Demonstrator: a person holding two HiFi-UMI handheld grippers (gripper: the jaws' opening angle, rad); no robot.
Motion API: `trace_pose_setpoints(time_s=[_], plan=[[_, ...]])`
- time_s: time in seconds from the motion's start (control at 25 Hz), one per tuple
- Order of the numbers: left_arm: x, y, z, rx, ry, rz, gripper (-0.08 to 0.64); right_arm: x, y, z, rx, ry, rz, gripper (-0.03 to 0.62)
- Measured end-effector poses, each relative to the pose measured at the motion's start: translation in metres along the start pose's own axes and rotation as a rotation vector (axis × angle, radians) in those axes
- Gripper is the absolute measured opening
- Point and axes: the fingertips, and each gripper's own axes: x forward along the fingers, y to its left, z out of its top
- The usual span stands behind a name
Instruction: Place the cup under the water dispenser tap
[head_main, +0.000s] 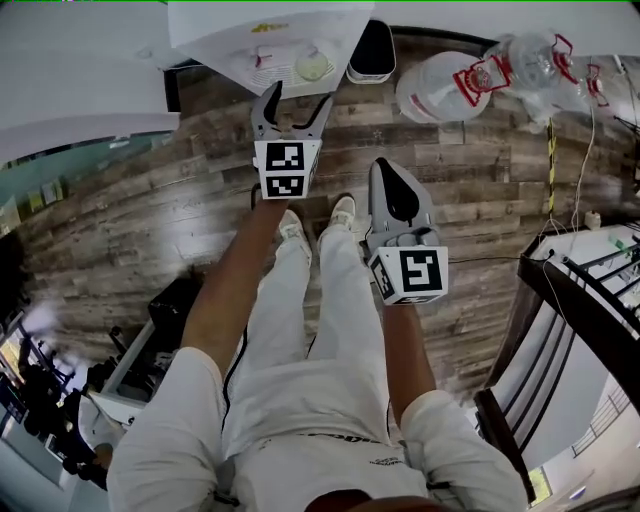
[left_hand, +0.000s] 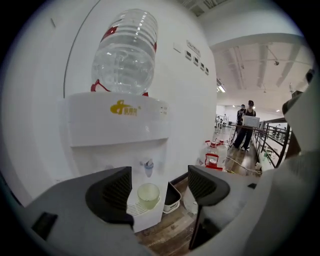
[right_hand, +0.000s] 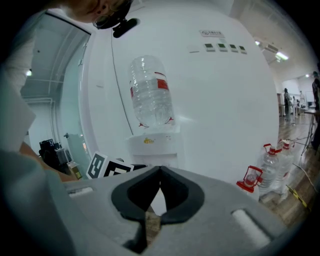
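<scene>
A pale translucent cup stands on the drip tray of the white water dispenser, right under its tap. From the head view the cup shows just beyond my left gripper. In the left gripper view that gripper is open, back from the cup, with nothing between its pads. My right gripper hangs lower and to the right, jaws shut and empty. In its own view the right gripper points at the dispenser, and the cup is hidden.
A large water bottle sits upside down on the dispenser. A black bin stands against its right side, and spare bottles with red caps stand on the wooden floor further right. A dark railing runs along the right. People stand far off.
</scene>
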Motion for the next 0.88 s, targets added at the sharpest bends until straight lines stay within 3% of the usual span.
trace_pose_setpoints(time_s=[0.32, 0.88], plan=[[-0.079, -0.01, 0.051, -0.05, -0.046, 0.018, 0.295, -0.034, 0.026, 0.034, -0.015, -0.028, -0.005, -0.003], [-0.192, -0.036, 0.123, 0.005, -0.086, -0.002, 0.172, -0.087, 0.063, 0.09, -0.02, -0.041, 0.01, -0.003]])
